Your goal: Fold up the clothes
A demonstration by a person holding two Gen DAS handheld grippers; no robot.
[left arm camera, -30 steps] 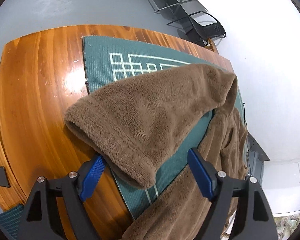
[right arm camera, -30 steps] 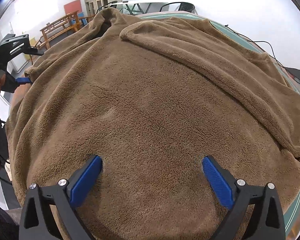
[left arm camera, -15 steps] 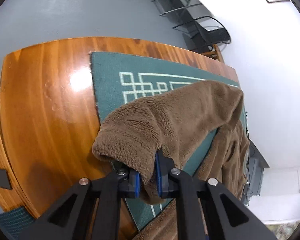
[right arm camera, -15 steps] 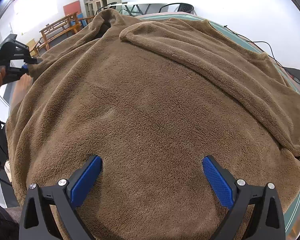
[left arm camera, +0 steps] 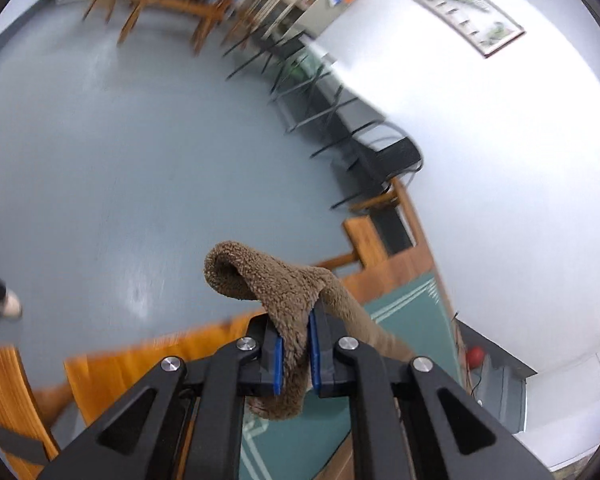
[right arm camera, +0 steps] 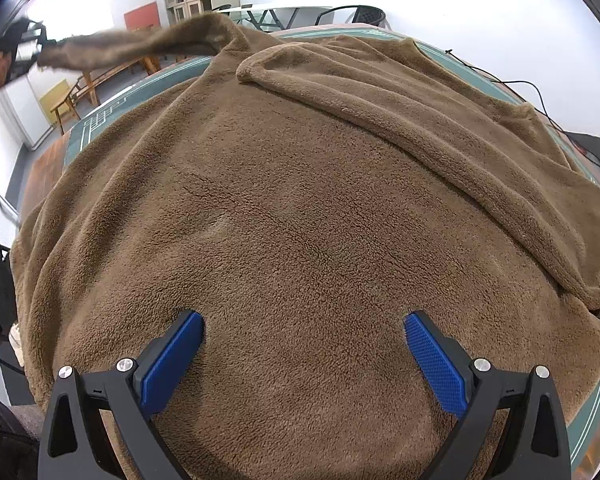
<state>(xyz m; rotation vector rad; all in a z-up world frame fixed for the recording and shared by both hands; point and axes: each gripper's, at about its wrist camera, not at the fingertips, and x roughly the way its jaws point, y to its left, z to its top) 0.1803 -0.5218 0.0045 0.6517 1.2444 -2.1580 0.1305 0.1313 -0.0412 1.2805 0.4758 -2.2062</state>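
Two grippers are at work on one brown fleece garment point(right arm camera: 320, 220). The left gripper point(left arm camera: 295, 354) has its blue pads pressed together on the cuff end of a sleeve point(left arm camera: 260, 280); the fabric bunches up above the pads and a short flap hangs below them, while the rest of the sleeve trails off to the gripper's right and down toward the green mat point(left arm camera: 404, 320). Seen from the right wrist, that sleeve is stretched up and away from the table, far out ahead and to the left, where the left gripper shows only as a dark blur. The right gripper point(right arm camera: 304, 354) has its jaws spread wide, with nothing between them. Its blue pads point(right arm camera: 172, 360) sit low over the body of the garment, which fills the space ahead of it; whether they touch the pile I cannot tell. The other sleeve point(right arm camera: 420, 120) lies folded across the garment, ahead and to the right. The mat lies on a wooden table point(left arm camera: 140, 360), with the grey floor point(left arm camera: 140, 160) beyond the left gripper.
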